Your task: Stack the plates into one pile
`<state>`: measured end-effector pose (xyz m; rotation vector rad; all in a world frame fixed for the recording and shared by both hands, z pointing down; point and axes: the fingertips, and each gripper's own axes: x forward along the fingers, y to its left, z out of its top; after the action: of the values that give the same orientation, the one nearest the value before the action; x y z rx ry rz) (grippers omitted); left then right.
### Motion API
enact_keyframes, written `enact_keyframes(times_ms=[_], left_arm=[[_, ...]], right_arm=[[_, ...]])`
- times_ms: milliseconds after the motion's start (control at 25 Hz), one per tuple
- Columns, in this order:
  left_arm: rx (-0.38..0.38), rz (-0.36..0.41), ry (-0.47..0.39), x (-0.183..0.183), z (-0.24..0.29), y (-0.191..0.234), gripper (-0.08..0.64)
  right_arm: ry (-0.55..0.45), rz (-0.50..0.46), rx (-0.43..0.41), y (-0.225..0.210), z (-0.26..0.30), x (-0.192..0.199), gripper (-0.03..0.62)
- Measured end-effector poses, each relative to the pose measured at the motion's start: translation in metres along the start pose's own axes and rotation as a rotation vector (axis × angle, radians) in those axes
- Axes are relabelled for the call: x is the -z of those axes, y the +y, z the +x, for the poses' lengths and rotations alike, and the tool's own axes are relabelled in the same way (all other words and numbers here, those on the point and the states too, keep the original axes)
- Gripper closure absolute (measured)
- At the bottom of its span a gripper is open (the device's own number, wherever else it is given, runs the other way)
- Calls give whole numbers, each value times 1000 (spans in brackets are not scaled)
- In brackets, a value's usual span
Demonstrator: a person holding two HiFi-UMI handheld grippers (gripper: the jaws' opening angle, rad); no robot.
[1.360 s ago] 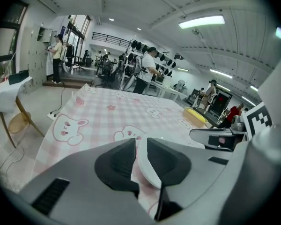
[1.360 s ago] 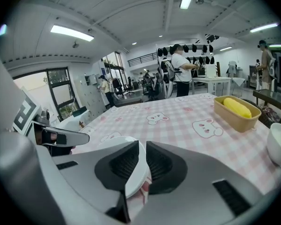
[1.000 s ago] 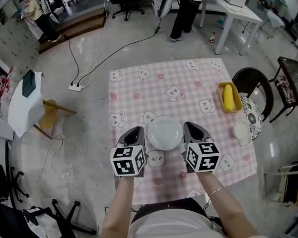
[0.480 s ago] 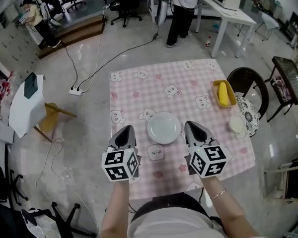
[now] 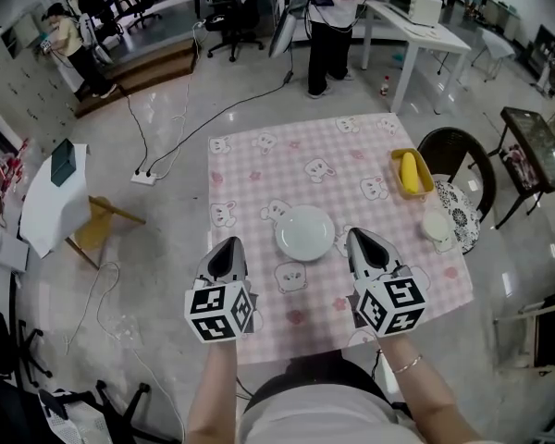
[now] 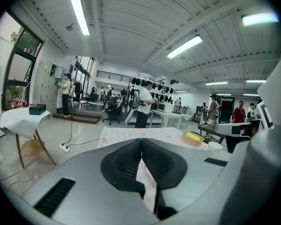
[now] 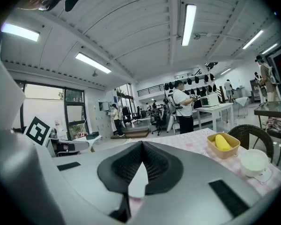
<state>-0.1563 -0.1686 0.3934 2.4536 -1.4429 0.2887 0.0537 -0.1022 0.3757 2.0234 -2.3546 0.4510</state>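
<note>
A white plate pile (image 5: pixel 305 232) sits on the pink checked tablecloth (image 5: pixel 287 155), near its front middle. My left gripper (image 5: pixel 229 241) hangs in front of it and to its left, clear of the rim. My right gripper (image 5: pixel 355 233) hangs to the pile's front right, also apart from it. Both are shut with nothing between the jaws. In the left gripper view the left gripper (image 6: pixel 141 140) shows its jaws pressed together above the cloth. In the right gripper view the right gripper (image 7: pixel 142 143) likewise shows its jaws meeting at the tip.
A yellow tray (image 5: pixel 409 173) holding a yellow thing stands at the cloth's right edge. A white bowl (image 5: pixel 436 226) rests on a patterned stool beside a dark chair (image 5: pixel 458 151). A white-draped side table (image 5: pixel 51 202) stands left; cables cross the floor and people stand behind.
Both grippers have drawn back from the plate's sides toward me and risen. The plate pile stays where it was on the cloth.
</note>
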Motion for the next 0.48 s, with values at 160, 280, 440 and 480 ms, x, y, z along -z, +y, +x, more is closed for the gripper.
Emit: enact_keyframes(times_ms=[160,280,440,480], left_arm=[[3,6,-17,-1,-10,-3,538],[6,16,-27,-5,-16,-6,538],[11,30,-45,-10,-24,-8,538],[14,30,-49,-10,-25,-8,538]], right_arm=[[-10,-7,2,5,-11,1,589],[-19,-9,0,10,-16,-2,589],[-33,-20,-6,19,-22,-6,589],[-36,-24,-7,20,-23,-7,589]])
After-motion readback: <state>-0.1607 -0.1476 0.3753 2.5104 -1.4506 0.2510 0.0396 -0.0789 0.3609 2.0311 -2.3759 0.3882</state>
